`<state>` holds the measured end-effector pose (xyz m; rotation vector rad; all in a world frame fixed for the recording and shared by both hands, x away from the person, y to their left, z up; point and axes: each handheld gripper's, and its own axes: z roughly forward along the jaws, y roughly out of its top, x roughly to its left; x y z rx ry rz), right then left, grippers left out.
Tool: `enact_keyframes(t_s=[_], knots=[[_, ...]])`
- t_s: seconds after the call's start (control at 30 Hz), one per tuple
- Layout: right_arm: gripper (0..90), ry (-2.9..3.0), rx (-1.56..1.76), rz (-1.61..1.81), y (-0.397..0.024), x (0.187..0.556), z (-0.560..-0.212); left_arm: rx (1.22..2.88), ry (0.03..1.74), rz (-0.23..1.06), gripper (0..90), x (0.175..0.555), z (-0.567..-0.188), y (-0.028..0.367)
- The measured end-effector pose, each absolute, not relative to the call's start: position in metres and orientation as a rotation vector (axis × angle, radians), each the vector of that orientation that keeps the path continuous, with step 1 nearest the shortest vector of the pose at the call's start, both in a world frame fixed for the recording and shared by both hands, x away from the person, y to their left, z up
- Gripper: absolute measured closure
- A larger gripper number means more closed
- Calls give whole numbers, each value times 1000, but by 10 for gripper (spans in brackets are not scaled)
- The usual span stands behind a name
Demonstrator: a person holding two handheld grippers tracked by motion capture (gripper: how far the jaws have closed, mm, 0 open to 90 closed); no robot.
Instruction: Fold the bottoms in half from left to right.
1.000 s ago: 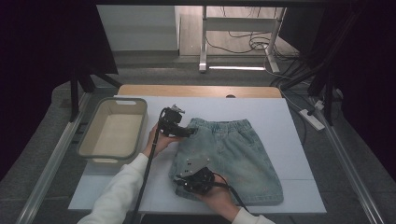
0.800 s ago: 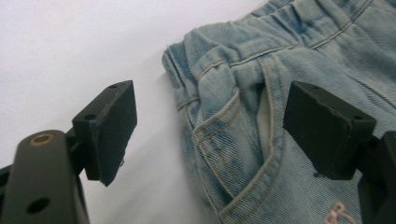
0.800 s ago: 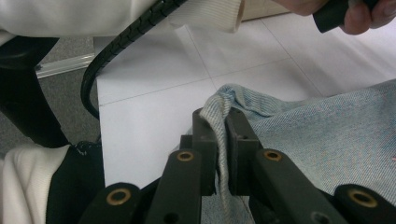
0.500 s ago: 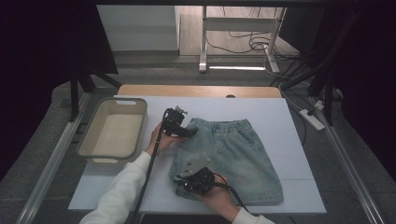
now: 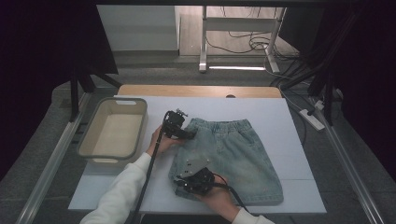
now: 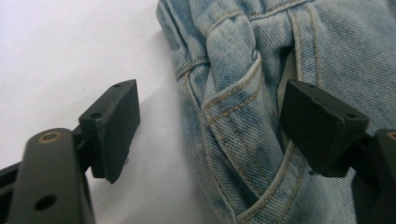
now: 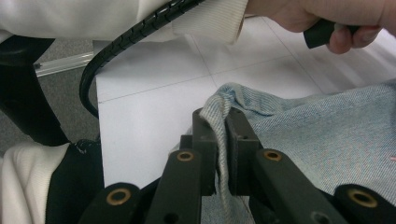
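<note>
Your right gripper (image 7: 220, 140) has its jaws pinched tight on a fold of the shorts' (image 5: 233, 154) hem; the denim rises between the pads and drapes off to the right. Your left gripper (image 6: 210, 130) has its jaws spread wide, straddling the waistband corner by the pocket, and they have just been closing a little. Cloth lies between them, but neither pad presses it yet. The shorts lie flat on the table (image 5: 289, 121), tub (image 5: 114, 133) off to one side.

Risks, as I judge them:
- The left-hand pad sits over bare table, off the cloth edge. Close as it stands and you may catch only a thin lip of waistband, which slips on the lift.
- The pocket seam lies between the pads. Grab there and you may take one layer only; the shorts then hang twisted.
- The right pinch is narrow. A hard pull from the left could drag the hem out.
</note>
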<state>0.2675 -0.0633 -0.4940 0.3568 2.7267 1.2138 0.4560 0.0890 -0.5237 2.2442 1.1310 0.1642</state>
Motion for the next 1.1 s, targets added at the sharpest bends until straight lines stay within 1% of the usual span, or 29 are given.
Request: enact_keyframes(t_s=[0.17,0.27,0.37,0.57,0.67,0.77,0.83,0.93,1.1], knots=[[838,2727,357,1213,-63,268,-494,2249,1114,137,287,456,-525,88],[838,2728,355,1214,-63,267,-495,2251,1116,141,291,456,-526,88],[838,2728,354,1209,-63,267,-495,2250,1107,132,313,455,-526,88],[838,2726,356,1213,-63,267,-495,2257,1074,116,396,454,-525,88],[838,2727,355,1212,-63,267,-496,2261,1049,115,514,452,-526,89],[838,2733,355,1209,-62,267,-496,2252,1030,66,665,451,-526,91],[838,2734,353,1211,-62,267,-497,2248,1025,44,732,451,-526,91],[838,2733,349,1206,-61,266,-497,2245,1018,38,778,450,-525,90],[838,2732,349,1217,-62,266,-496,2215,995,73,796,446,-513,91]])
